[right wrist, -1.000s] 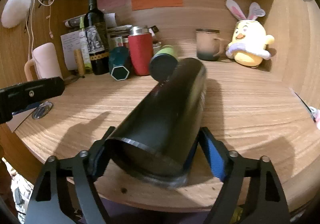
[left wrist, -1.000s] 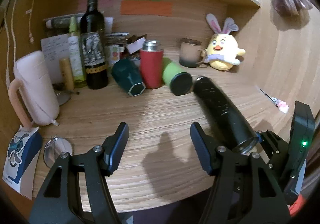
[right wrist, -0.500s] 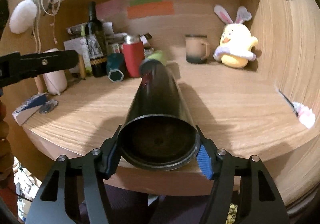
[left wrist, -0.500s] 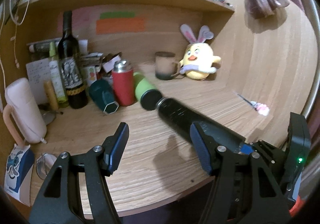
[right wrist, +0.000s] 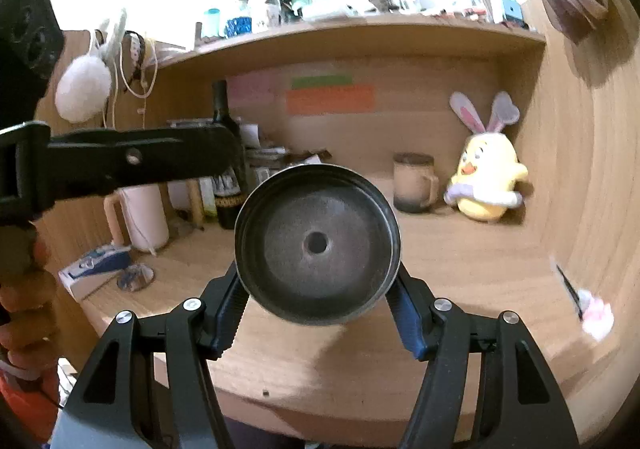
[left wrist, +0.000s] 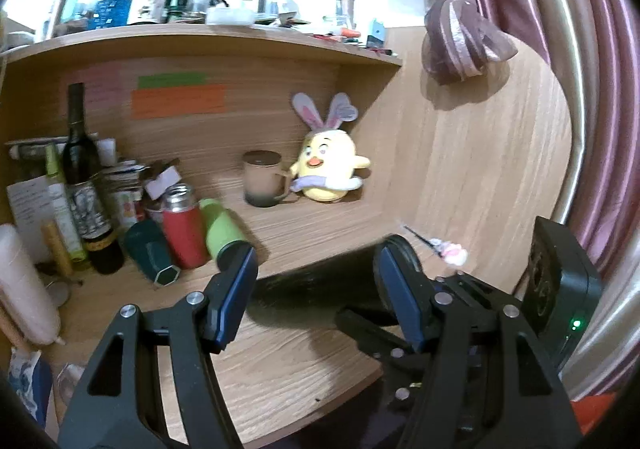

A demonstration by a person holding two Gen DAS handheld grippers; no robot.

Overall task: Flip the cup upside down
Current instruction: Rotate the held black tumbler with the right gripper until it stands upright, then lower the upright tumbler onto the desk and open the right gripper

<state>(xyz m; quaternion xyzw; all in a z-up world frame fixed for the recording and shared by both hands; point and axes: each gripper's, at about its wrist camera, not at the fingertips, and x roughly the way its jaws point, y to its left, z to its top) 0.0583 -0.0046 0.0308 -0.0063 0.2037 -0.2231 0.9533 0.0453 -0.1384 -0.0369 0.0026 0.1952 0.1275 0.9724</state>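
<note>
The cup is a tall black cylinder [right wrist: 318,245]. My right gripper [right wrist: 318,313] is shut on it near its open mouth, which faces the right wrist camera so I look straight down inside. It is held level above the wooden desk [right wrist: 460,289]. In the left wrist view the cup [left wrist: 320,281] lies sideways in the air behind my left gripper's fingers. My left gripper [left wrist: 316,289] is open and empty, just in front of the cup. Its arm [right wrist: 120,161] crosses the left of the right wrist view.
At the back left stand a wine bottle [left wrist: 82,185], a red flask [left wrist: 182,229], a lying green cup [left wrist: 222,229] and a dark green cup [left wrist: 152,253]. A brown mug [left wrist: 262,179] and a yellow plush chick [left wrist: 326,165] sit at the back right. A pink jug [left wrist: 22,281] stands left.
My right gripper has lifted the black cup off the desk and tilted it until its mouth points at the right wrist camera. My left gripper has risen and tilted upward, staying open.
</note>
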